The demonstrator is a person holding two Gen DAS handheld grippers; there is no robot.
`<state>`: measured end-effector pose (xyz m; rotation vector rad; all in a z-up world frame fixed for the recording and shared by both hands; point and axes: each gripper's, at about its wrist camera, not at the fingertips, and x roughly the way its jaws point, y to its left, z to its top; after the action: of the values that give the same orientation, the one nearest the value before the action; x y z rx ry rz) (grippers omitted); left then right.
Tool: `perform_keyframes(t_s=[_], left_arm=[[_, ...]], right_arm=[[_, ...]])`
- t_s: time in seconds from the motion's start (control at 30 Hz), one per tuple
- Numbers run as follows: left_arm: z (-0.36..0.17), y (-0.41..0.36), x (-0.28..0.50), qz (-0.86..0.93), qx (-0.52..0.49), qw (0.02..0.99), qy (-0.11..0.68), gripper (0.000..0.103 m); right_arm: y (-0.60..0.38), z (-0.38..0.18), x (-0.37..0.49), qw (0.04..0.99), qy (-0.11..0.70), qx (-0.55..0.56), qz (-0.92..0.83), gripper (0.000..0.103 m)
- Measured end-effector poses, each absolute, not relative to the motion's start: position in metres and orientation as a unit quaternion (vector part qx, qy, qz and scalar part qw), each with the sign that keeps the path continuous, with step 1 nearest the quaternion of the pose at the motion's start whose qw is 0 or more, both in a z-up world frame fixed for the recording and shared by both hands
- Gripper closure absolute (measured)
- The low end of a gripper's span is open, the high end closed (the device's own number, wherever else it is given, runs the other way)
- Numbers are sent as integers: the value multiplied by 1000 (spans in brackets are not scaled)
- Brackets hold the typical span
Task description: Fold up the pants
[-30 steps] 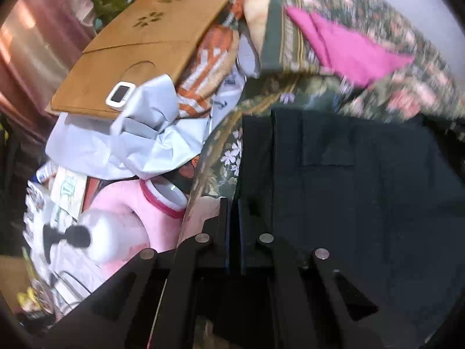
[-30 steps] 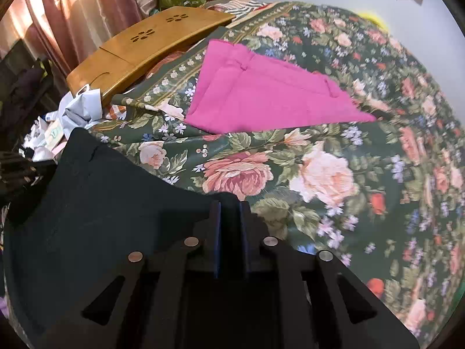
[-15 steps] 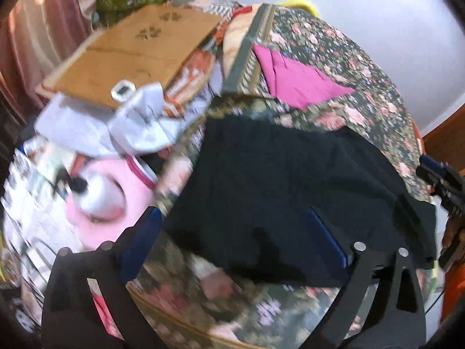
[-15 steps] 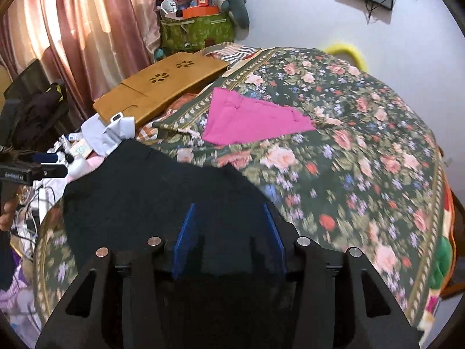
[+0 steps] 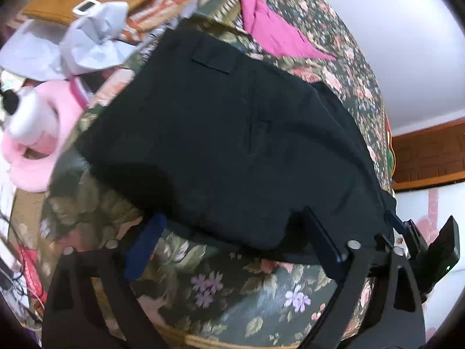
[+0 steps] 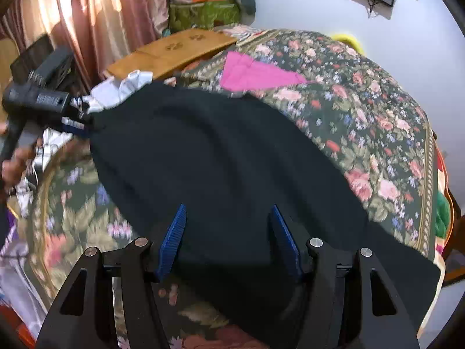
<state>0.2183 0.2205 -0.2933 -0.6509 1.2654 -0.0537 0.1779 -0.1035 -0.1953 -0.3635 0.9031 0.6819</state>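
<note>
The black pants (image 5: 232, 145) lie spread flat on the floral bedspread (image 5: 232, 290), with a back pocket flap toward the far end. My left gripper (image 5: 232, 232) is open and empty, just back from the near edge of the pants. My right gripper (image 6: 228, 224) is open and empty over the pants (image 6: 226, 157) at the other end. The left gripper also shows in the right wrist view (image 6: 72, 122) at the far left corner of the pants. The right gripper shows in the left wrist view (image 5: 401, 226) at the right edge.
Folded magenta pants (image 6: 255, 72) lie further up the bed. A wooden lap table (image 6: 174, 52) and grey-white cloth (image 5: 87, 37) sit at the bed's left side. A pink item with a white bottle (image 5: 32, 122) lies beside the bed. Curtains (image 6: 87, 14) hang behind.
Both grippers were shut on the pants' edges one second ago. They have let go, opened wide and pulled back, and the pants now lie flat.
</note>
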Motion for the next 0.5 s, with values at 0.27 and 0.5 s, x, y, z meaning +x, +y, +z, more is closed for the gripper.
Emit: perform_keyframes(t_s=[0.27, 0.5], left_arm=[[-290, 219, 236, 42, -243, 785, 568, 84], [-225, 199, 214, 100, -85, 875, 466, 89]], right_arm=[[-112, -196, 181, 822, 451, -130, 322, 43], [-118, -186, 182, 815, 464, -122, 324, 43]])
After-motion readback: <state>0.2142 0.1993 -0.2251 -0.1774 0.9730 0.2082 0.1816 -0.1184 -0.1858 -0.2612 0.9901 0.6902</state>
